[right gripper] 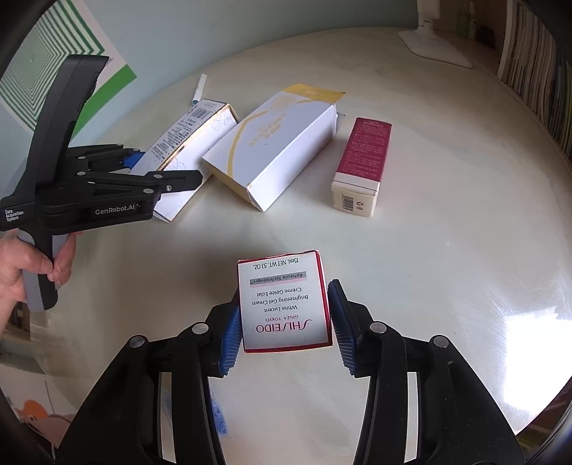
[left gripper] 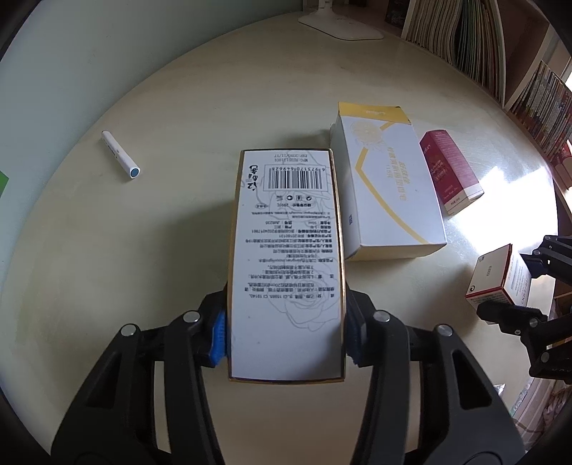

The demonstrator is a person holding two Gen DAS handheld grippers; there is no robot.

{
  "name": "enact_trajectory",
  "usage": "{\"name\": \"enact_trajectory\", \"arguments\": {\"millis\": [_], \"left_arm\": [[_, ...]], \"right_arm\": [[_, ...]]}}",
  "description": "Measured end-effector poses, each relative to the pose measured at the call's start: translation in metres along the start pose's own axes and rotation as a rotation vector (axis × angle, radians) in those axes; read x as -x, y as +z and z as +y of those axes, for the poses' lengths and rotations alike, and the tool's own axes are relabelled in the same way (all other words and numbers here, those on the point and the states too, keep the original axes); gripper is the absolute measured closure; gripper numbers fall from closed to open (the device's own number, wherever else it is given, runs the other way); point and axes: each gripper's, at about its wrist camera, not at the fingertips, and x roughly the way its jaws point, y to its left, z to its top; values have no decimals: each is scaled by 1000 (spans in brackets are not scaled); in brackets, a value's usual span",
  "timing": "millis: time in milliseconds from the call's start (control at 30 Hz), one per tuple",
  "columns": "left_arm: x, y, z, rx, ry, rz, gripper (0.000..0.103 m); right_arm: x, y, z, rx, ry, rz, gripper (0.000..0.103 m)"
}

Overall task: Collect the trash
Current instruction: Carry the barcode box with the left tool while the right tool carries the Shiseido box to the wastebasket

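We see the left gripper (left gripper: 286,336) pinching a tall gold-edged carton (left gripper: 286,264) on the bench (left gripper: 143,250); the right gripper (right gripper: 284,327) brackets a small red-trimmed carton (right gripper: 284,304) (right finger apart).

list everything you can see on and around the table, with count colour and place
barcode box: 1, white with gold edges, table centre-left, between the left gripper's pads
yellow-trimmed box: 1, white and yellow, lying beside the barcode box
dark red box: 1, dark red with cream end, lying right of the yellow-trimmed box
Shiseido box: 1, white with red edges, near edge, between the right gripper's pads
pen-like stick: 1, white with blue tip, far left
lamp base: 1, white, back of table
books: many, mixed colours, shelves at right
table: 1, cream
left gripper: 1, black with blue pads, pads on the barcode box
right gripper: 1, black with blue pads, right pad not touching
hand: 1, holding the left gripper's handle
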Motion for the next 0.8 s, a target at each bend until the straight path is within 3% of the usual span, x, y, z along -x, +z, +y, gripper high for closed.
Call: {"name": "enact_trajectory", "arguments": {"millis": [267,533,800], "left_arm": [[20,4,-5,-7,24,-42,57],[64,0,-14,-47,20,-114,57],[89,-4,-78,-188,-31,-159,57]], "right_arm": [[16,1,-7,-43,6,-41,57],[49,-14,-19,-100,-19,-107,57],[98,-69,-50,-224,-79,-192,57]]}}
